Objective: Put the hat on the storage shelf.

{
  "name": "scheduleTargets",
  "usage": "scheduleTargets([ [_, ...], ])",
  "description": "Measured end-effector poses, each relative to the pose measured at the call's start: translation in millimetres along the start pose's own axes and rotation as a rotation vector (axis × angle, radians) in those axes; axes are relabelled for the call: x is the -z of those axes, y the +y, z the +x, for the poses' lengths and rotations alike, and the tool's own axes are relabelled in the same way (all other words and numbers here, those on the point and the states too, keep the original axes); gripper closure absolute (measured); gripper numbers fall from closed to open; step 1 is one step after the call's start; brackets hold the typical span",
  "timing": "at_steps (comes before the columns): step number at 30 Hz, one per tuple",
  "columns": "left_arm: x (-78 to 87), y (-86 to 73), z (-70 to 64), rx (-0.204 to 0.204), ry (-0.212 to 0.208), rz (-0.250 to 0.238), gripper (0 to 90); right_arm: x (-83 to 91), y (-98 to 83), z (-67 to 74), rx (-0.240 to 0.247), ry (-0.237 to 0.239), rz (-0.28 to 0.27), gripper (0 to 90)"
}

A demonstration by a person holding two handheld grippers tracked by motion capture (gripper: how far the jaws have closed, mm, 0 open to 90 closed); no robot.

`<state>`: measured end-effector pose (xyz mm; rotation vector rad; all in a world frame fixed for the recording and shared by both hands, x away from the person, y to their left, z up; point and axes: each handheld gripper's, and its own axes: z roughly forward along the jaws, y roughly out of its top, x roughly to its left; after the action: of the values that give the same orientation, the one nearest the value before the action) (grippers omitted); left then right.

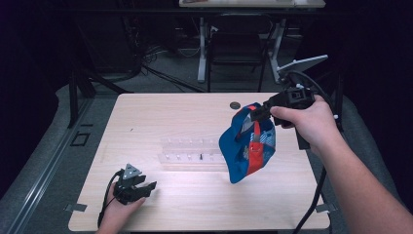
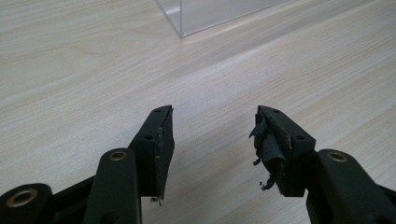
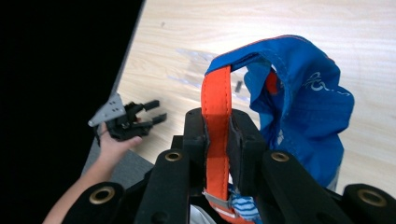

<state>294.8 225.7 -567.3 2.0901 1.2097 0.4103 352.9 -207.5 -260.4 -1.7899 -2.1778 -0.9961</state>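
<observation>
A blue cloth cap [image 1: 246,146] with an orange strap hangs in the air above the right half of the wooden table [image 1: 160,112]. My right gripper [image 1: 258,113] is shut on it near its top. In the right gripper view the jaws [image 3: 217,126] pinch the orange strap [image 3: 215,88], and the blue cloth [image 3: 308,116] droops beyond them. My left gripper [image 1: 148,187] rests near the table's front left, held by a hand, open with nothing between its jaws. Bare wood lies between them in the left gripper view [image 2: 212,135], and one pad [image 2: 268,149] is frayed.
A clear acrylic stand [image 1: 190,156] lies across the middle of the table, its corner [image 2: 210,14] ahead of the left gripper. A small dark disc [image 1: 235,104] sits near the far edge. Behind the table are a chair and desk legs [image 1: 202,48].
</observation>
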Motion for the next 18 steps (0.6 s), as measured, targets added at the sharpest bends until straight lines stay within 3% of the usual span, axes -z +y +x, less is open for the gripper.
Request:
scheduleTargets([
  [18, 0.4, 1.2, -3.5, -0.009, -0.015, -0.004, 48.2, -10.7, 19.6, 17.8, 0.0, 0.054, -0.035, 78.4],
])
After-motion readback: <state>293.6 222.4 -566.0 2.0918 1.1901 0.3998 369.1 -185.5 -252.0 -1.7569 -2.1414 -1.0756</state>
